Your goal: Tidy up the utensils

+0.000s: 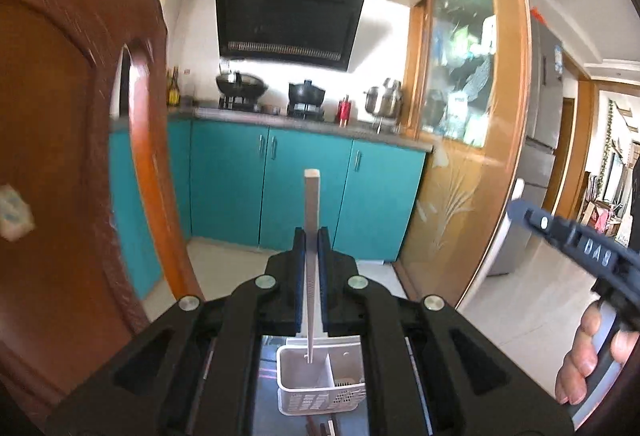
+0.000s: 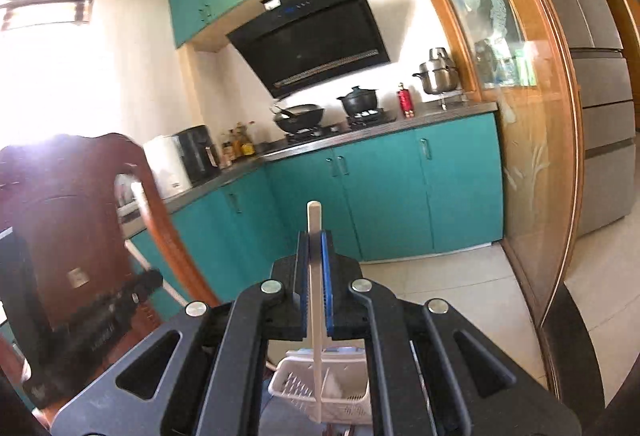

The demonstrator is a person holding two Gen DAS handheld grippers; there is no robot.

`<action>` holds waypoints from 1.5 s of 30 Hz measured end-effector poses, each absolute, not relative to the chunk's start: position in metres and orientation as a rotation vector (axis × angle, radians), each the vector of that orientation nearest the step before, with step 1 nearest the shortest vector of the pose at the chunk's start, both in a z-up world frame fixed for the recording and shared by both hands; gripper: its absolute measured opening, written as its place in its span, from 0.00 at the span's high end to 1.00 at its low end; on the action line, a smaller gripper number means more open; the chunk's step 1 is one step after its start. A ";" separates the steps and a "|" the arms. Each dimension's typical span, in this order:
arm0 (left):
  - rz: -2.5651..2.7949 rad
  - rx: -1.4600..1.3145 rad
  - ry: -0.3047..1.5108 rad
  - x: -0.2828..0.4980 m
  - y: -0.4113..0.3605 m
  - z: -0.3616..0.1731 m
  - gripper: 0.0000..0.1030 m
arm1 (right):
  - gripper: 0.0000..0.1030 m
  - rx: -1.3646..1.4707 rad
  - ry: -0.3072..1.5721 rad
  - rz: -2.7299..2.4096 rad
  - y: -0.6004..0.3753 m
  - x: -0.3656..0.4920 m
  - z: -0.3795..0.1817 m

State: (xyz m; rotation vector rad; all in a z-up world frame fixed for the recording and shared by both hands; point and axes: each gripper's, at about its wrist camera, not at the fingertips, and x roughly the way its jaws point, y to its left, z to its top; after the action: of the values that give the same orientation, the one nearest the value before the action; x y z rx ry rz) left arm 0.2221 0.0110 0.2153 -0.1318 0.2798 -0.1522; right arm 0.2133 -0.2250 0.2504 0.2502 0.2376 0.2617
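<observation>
My left gripper [image 1: 312, 236] is shut on a pale chopstick [image 1: 311, 204] held upright; its thin tip hangs over the left compartment of the white slotted utensil basket [image 1: 304, 398] below. My right gripper [image 2: 315, 238] is shut on a second pale chopstick [image 2: 315, 220], also upright, its lower end reaching down in front of the same basket [image 2: 288, 380]. The right gripper also shows at the right edge of the left wrist view [image 1: 520, 208], held by a hand. The left gripper shows blurred at the lower left of the right wrist view.
A red-brown wooden chair back [image 1: 72, 116] stands close on the left, also in the right wrist view [image 2: 80, 216]. Dark sticks [image 1: 320, 428] lie beside the basket. Teal kitchen cabinets [image 1: 280, 188], a stove with pots and a glass sliding door [image 1: 460, 116] lie beyond.
</observation>
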 end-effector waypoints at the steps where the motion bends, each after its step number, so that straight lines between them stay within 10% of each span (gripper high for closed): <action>1: -0.148 -0.129 0.289 0.227 0.010 0.209 0.93 | 0.93 0.255 0.245 0.254 -0.225 0.221 0.247; 16: -0.117 -0.153 0.437 0.263 0.006 0.104 0.93 | 0.93 0.258 0.453 0.159 -0.230 0.283 0.118; 20: -0.104 -0.157 0.413 0.237 0.010 0.100 0.72 | 0.66 0.259 0.468 0.155 -0.238 0.267 0.113; 27: -0.054 -0.245 0.447 0.169 0.030 0.058 0.67 | 0.61 0.283 0.359 0.047 -0.279 0.192 0.092; 36: -0.001 -0.214 0.634 0.156 0.033 0.021 0.64 | 0.61 0.146 0.919 0.275 -0.210 0.212 -0.046; 45: 0.003 -0.192 0.599 0.143 0.039 0.030 0.59 | 0.61 -0.050 1.014 0.355 -0.135 0.218 -0.079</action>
State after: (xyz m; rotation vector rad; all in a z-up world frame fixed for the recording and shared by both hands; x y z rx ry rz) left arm 0.1431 0.0389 0.0299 -0.1925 0.5994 0.0026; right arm 0.2181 -0.1351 -0.0792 -0.0498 1.0144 0.3555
